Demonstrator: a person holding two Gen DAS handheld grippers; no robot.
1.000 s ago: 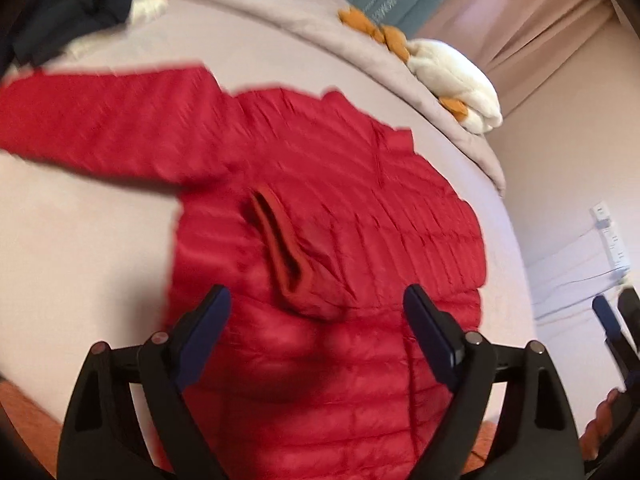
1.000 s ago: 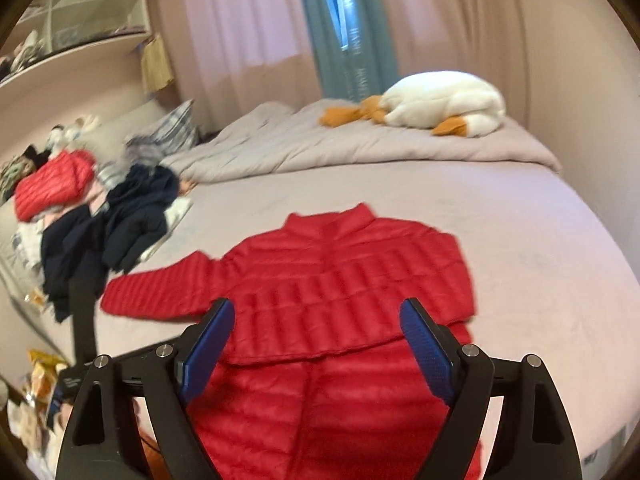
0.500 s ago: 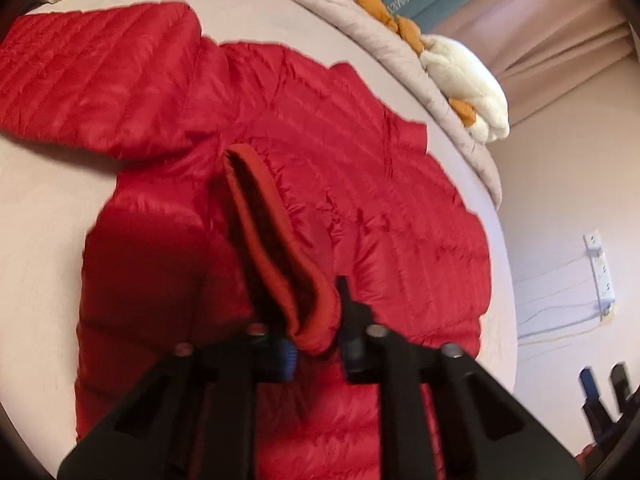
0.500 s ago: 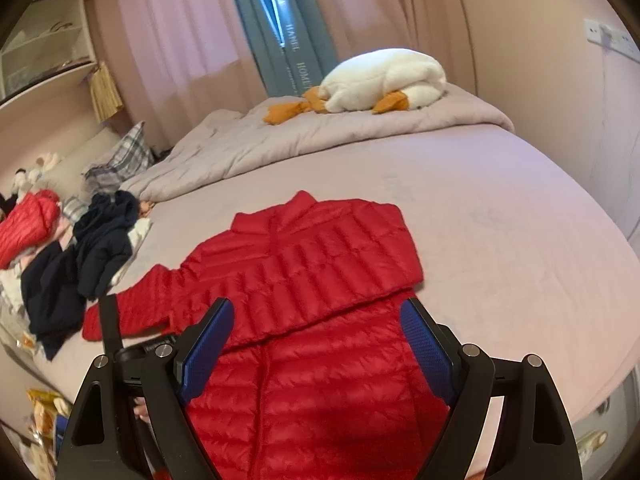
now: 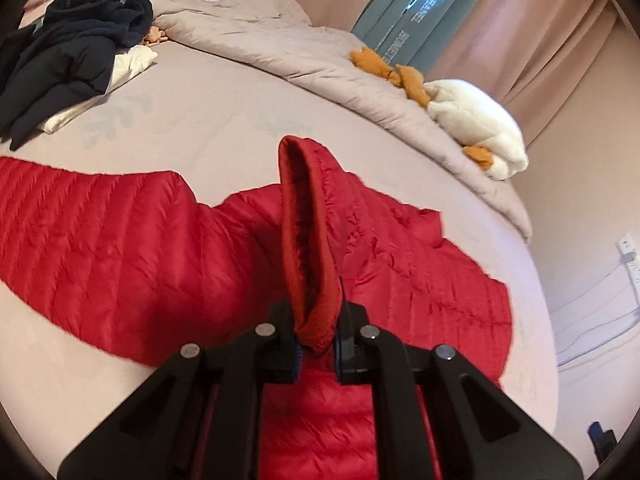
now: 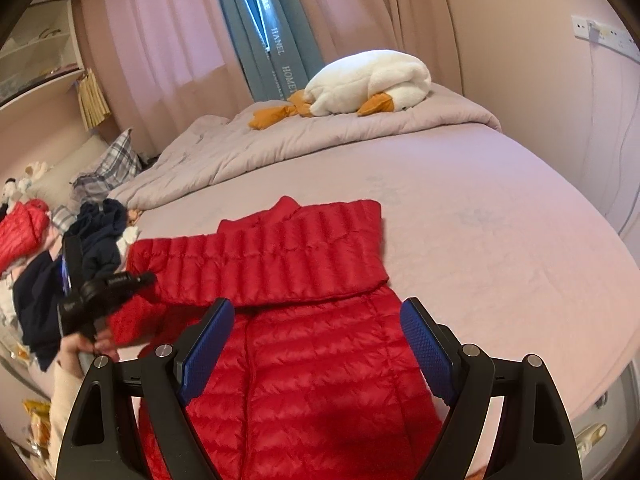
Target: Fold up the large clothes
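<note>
Pale bedding on the bed (image 6: pixel 480 240) carries my red puffer jacket (image 6: pixel 304 360), its length running from near edge to far collar, one sleeve (image 5: pixel 92 232) stretched out left. My left tool (image 5: pixel 316 344) is clenched on the cuff (image 5: pixel 308 240) of the other sleeve, lifted over the jacket's body. My right tool (image 6: pixel 316 344) hangs released above the near hem, gripping nothing. I judge the left hand is nearer to carry this fold.
</note>
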